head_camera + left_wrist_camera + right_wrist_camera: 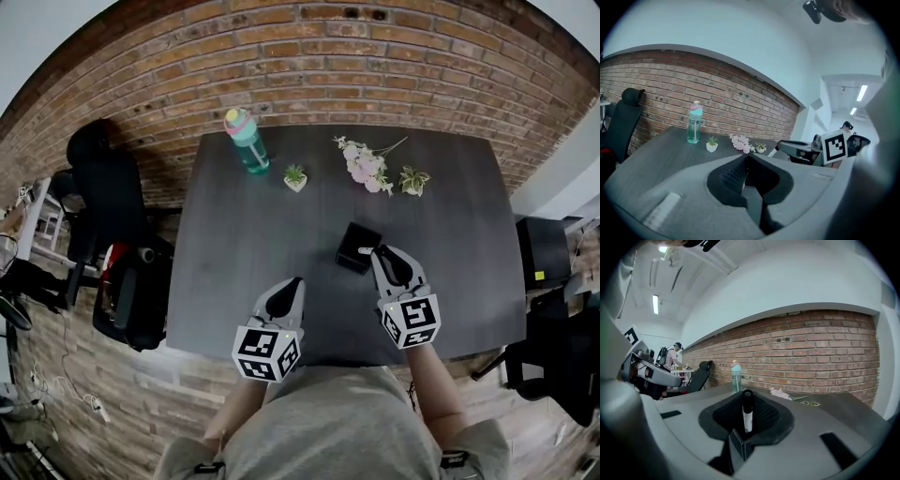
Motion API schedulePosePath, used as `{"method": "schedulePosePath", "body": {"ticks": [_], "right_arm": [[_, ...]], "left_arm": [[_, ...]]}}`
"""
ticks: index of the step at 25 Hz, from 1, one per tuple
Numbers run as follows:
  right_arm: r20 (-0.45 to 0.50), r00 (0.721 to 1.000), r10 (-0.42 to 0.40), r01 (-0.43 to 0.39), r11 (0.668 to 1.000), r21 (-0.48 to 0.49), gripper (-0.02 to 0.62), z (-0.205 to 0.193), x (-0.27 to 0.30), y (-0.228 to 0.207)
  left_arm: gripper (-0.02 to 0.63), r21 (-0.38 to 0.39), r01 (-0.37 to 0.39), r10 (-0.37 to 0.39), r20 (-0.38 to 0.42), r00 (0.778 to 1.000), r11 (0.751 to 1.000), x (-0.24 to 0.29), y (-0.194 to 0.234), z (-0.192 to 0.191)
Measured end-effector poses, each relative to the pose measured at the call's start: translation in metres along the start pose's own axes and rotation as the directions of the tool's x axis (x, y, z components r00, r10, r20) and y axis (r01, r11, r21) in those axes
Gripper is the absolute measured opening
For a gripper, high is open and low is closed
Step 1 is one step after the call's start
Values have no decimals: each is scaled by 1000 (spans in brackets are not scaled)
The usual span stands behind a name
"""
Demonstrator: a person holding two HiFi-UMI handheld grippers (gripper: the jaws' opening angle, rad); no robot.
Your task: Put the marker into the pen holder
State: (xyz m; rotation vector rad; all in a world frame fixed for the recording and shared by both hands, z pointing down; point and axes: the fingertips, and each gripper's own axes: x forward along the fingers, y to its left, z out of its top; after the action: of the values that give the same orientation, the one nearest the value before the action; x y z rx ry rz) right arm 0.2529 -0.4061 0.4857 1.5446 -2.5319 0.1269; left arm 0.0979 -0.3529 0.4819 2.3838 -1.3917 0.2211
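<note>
The black pen holder (356,247) is a small open box on the dark table (244,244), right of the middle. My right gripper (380,254) hovers at the box's right rim, shut on a marker with a black cap and white barrel. The marker (747,414) stands upright between the pads, its lower end just over the pen holder (739,445). A sliver of the marker (365,250) shows at the box's edge. My left gripper (293,285) hangs over the near table, left of the box; its jaws (746,171) stand together with nothing in them.
Along the far side of the table stand a teal bottle (247,139), a small potted plant (295,177), pink flowers (366,167) and another small plant (412,180). A black office chair (112,202) is left of the table. A brick wall lies behind.
</note>
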Motion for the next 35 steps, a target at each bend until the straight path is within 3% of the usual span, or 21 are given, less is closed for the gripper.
{"method": "schedulePosePath", "body": {"ticks": [25,35], "right_arm": [[-174,984,43,-55,996,-66,71,-71,46,0],[-183,982,40,-53,996,-65,71,-75,41,2]], "left_arm": [[18,-16,-61,61,0,998,998,2,10,-8],[18,-9,-51,51,0,999,999,0,6,-6]]}}
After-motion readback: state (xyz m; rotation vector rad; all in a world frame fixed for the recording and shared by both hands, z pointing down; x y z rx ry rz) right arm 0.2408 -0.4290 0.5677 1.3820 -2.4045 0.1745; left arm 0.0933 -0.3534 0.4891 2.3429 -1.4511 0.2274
